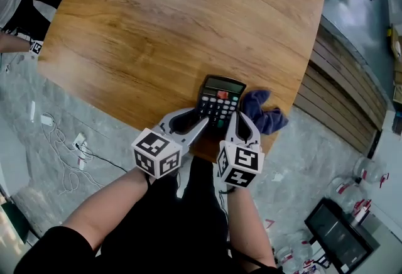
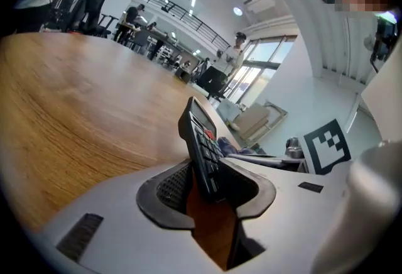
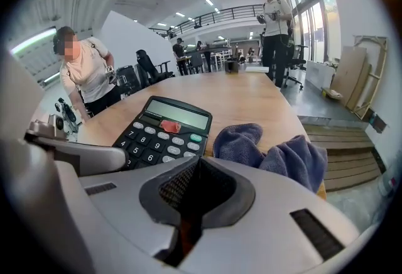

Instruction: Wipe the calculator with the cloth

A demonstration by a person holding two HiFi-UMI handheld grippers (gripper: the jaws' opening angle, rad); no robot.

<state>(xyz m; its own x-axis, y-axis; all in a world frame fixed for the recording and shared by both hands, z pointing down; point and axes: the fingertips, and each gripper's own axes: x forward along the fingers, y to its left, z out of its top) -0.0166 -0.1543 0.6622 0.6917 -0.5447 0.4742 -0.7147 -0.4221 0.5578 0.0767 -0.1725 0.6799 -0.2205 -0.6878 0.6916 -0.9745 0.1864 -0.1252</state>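
Observation:
A black calculator (image 1: 220, 100) lies near the front edge of the wooden table (image 1: 163, 27), with a crumpled blue cloth (image 1: 264, 112) just to its right. My left gripper (image 1: 202, 123) is at the calculator's near left corner. In the left gripper view that end of the calculator (image 2: 200, 134) sits between the jaws, which close against it. My right gripper (image 1: 233, 120) hovers at the near right corner, shut with nothing in it. From the right gripper view the calculator (image 3: 160, 134) and cloth (image 3: 276, 153) lie just beyond the closed tips (image 3: 198, 169).
The table's front edge runs just under both grippers. Slatted wooden steps (image 1: 339, 103) are on the right, with cables (image 1: 63, 141) on the floor to the left. A person (image 3: 85, 75) leans at the table's far side and another (image 3: 273, 12) stands beyond it.

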